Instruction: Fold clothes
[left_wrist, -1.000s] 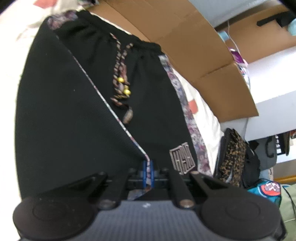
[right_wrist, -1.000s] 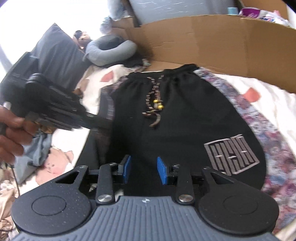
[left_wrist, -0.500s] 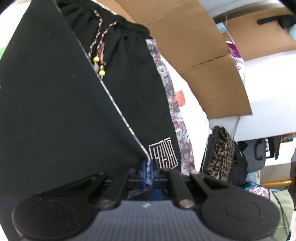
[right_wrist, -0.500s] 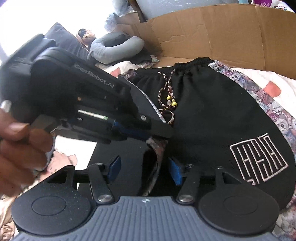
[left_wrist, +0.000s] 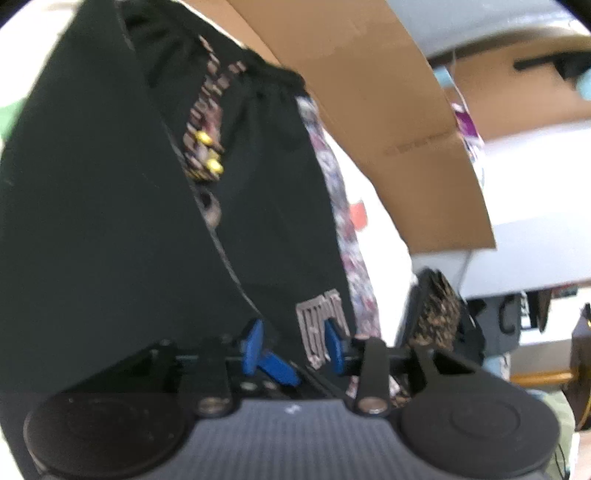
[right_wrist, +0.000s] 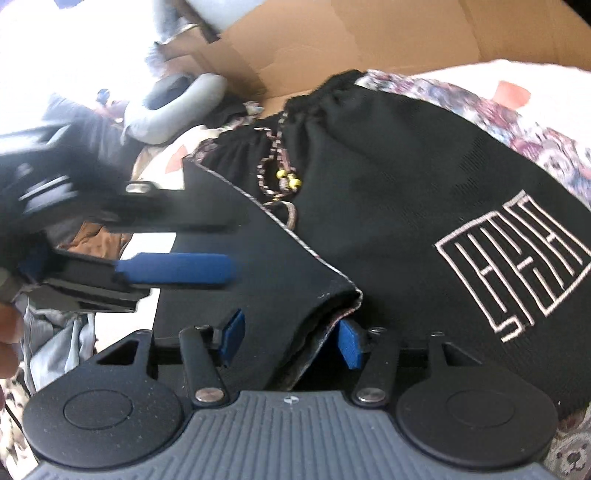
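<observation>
My left tool (left_wrist: 293, 341) has just let go: a second ago its blue pads were pressed together on the trimmed hem of the black shorts (left_wrist: 110, 229), and its jaws have just been opening, so they now stand apart with the cloth lying past them and no longer pinched. My right tool (right_wrist: 291, 339) has come lower and closer to the garment; its jaws opened wider and have just eased back a little, and they now stand spread with the folded corner (right_wrist: 345, 295) of the shorts between the blue pads (right_wrist: 234, 334), neither pad visibly pressing on it. In the right wrist view the left tool appears at the left edge, blurred, its fingers apart above the folded-over leg panel, with part of my hand (right_wrist: 7, 332) behind it. The shorts lie flat on the bed, one leg folded diagonally across the other so that the patterned hem line (right_wrist: 280, 225) runs from the waistband down to the corner. Beyond that fold lie the braided drawstring (right_wrist: 279, 166) with its yellow beads, and to the right the embroidered logo (right_wrist: 517, 258). Farther off are the gathered waistband (right_wrist: 325, 92), a floral patterned sheet (right_wrist: 517, 110), a grey neck pillow (right_wrist: 177, 99) and a cardboard box (right_wrist: 332, 40).
</observation>
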